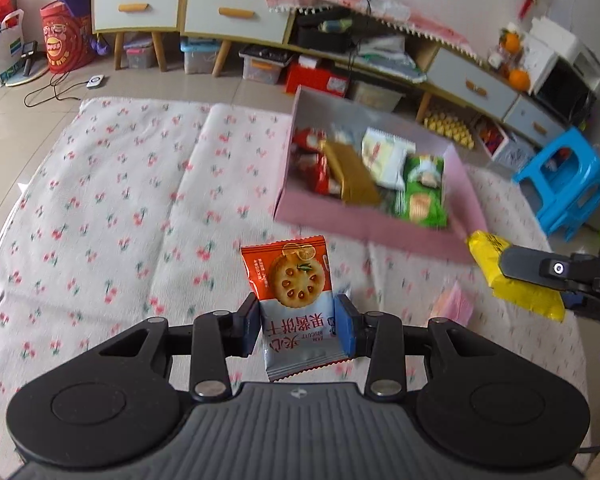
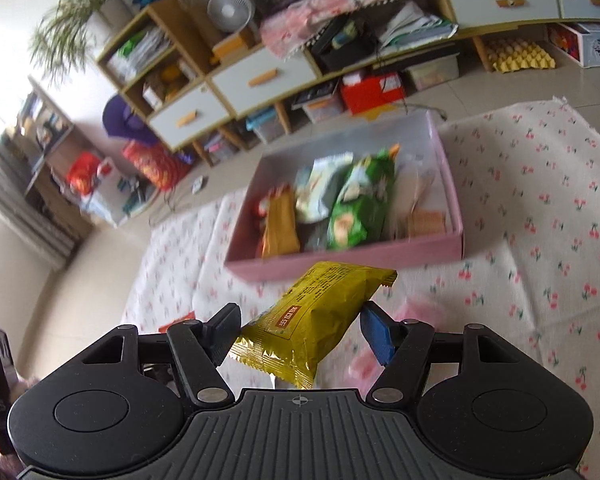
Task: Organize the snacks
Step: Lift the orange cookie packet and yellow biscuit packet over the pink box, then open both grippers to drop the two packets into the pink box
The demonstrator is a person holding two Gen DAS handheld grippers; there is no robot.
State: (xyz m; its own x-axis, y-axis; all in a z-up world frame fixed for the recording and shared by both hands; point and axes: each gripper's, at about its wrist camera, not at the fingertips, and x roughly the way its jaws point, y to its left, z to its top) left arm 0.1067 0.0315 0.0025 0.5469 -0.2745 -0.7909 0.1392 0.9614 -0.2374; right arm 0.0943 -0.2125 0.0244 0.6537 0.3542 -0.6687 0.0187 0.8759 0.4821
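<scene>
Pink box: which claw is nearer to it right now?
Right. The right claw, shut on the yellow packet, is just short of the pink box's near wall. The left claw, shut on the biscuit packet, sits farther back over the cloth.

My left tool [image 1: 298, 330]: matte black body, ribbed grey centre plate with small crosshair mark, two round black side housings with shallow discs, black linkage bars with silver pivot screws, blue pads on fingers [image 1: 345, 330]. My right tool [image 2: 298, 336]: same black build, same ribbed plate and crosshair, silver screws, blue pad on one finger [image 2: 376, 336].
</scene>
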